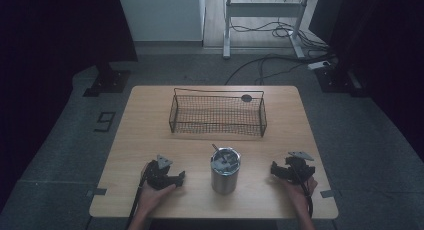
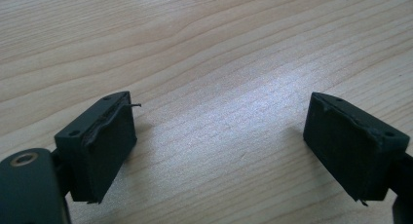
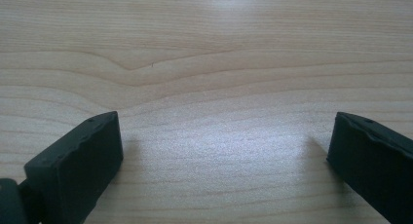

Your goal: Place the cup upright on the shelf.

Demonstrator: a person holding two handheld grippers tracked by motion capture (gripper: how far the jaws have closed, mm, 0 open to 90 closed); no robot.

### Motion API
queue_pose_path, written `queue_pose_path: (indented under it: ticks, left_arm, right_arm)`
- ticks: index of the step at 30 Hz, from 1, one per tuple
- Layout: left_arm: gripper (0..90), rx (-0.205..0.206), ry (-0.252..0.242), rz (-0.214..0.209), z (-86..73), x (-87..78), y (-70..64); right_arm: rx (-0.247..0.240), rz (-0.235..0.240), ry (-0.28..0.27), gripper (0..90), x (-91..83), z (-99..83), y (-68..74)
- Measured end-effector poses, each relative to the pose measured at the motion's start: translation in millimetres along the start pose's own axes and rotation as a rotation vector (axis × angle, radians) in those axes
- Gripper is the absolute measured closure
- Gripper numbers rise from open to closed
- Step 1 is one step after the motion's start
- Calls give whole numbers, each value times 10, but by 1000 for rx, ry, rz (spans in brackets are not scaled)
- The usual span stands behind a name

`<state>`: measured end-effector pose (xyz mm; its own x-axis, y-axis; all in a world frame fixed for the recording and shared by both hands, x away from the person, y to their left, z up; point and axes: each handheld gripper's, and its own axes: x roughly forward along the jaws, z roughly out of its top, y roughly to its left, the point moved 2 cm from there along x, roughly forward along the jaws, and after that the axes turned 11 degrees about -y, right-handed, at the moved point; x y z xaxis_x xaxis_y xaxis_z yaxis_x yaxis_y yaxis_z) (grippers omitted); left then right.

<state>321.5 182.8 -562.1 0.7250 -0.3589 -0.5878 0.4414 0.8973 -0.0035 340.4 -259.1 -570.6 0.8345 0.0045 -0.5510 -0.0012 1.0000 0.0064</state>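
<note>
Metal cup [image 1: 225, 170] between left gripper [image 1: 176, 179] and right gripper [image 1: 276, 171], apart from both, jaws wide, empty

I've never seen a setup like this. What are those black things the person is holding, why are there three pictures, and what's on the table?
No machine arm is at work here: a person holds a hand tool in each hand, the left gripper and the right gripper, each with two black jaws that pinch like tongs. The high view comes from a camera above, looking down on the wooden table. The other two pictures come from small cameras riding on the grippers, looking along their jaws at the bare wood. Both pairs of jaws stand wide apart and hold nothing; both grippers sit low on the table's near side. Between them stands a metal cup with something inside that I can't make out. Farther back sits a wire basket.
</note>
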Motion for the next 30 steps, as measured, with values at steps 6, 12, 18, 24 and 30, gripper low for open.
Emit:
queue_pose_path:
  ticks: [6,12,18,24,30]
  left_arm:
    - [117,0,0,0,1,1,0]
    - [116,-1,1,2,2,2,-3]
    - [150,-14,-44,15,-2,-43,-28]
    - [149,-38,-81,-18,51,-105,-73]
    - [150,-66,-138,-59,146,-255,-80]
  right_arm:
    - [-21,30,-1,0,1,1,35]
    - [-35,57,1,0,-8,-3,80]
    - [-35,55,2,0,-7,-3,80]
    - [-34,54,2,0,-7,-3,81]
    - [-34,54,2,0,-8,-4,80]
